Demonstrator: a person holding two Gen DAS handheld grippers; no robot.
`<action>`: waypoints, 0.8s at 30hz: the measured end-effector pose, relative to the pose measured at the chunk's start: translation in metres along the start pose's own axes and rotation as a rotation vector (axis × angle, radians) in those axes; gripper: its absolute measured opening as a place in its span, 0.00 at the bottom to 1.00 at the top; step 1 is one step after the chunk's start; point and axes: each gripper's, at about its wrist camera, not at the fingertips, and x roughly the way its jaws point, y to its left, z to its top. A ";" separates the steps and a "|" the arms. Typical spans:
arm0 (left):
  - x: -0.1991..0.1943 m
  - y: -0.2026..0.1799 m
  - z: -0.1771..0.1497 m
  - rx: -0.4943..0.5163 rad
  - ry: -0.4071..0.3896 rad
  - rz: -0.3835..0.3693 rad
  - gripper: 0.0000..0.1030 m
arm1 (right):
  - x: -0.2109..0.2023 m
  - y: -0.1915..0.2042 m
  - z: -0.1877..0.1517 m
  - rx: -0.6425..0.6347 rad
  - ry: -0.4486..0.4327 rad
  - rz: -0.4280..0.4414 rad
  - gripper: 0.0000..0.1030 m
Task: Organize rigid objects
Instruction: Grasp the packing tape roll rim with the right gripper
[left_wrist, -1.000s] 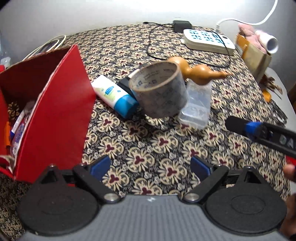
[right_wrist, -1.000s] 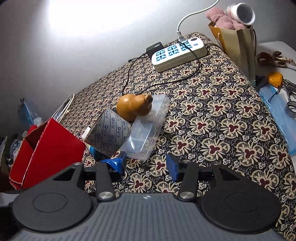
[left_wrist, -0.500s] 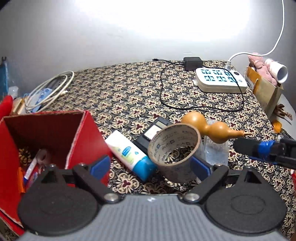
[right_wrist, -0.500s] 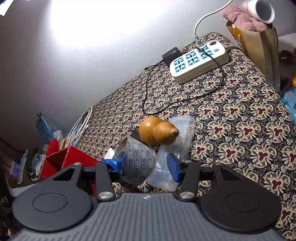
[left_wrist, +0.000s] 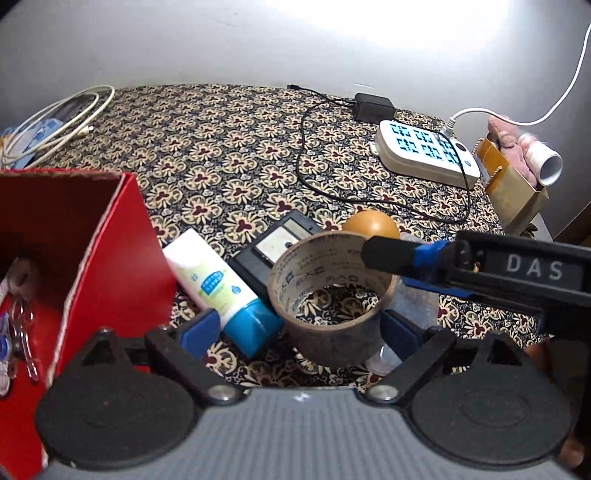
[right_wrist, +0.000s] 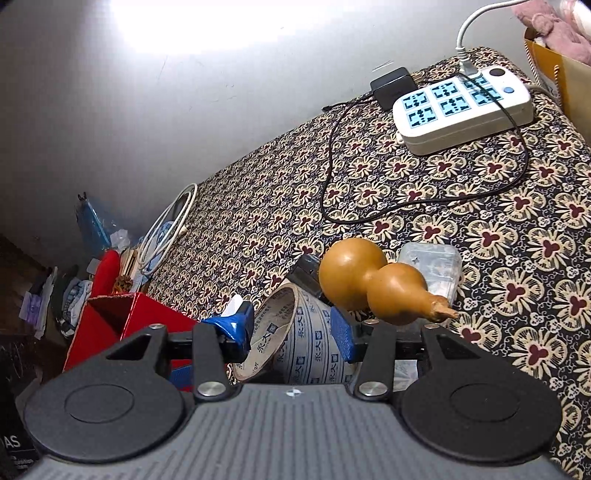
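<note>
I see a patterned desk (left_wrist: 221, 147) against a grey wall (left_wrist: 221, 44). A white power strip (left_wrist: 424, 155) sits far right on it, with a black adapter (left_wrist: 373, 106) just behind and a black cable (left_wrist: 306, 170) looping in front. A white cable coil (left_wrist: 55, 125) lies far left. A gold paper bag (left_wrist: 517, 195) off the right edge holds a pink plush (left_wrist: 502, 133) and a white roll (left_wrist: 546, 162).

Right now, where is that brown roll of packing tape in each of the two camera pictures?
Left wrist view: the tape roll sits low in the middle, hole facing the camera, between the left gripper's open fingers.
Right wrist view: the tape roll is low centre, on its side, between the right gripper's fingers.
Shared landmark: the white power strip at the table's far end.
</note>
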 end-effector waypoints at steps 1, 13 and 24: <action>0.001 0.000 0.000 0.003 -0.004 -0.004 0.90 | 0.003 0.001 -0.002 -0.005 0.007 -0.005 0.28; 0.018 -0.012 -0.009 0.118 -0.014 -0.011 0.70 | 0.018 -0.008 -0.006 0.027 0.037 -0.037 0.20; -0.003 -0.033 -0.029 0.264 -0.091 0.047 0.65 | -0.002 -0.008 -0.022 0.075 0.013 -0.008 0.12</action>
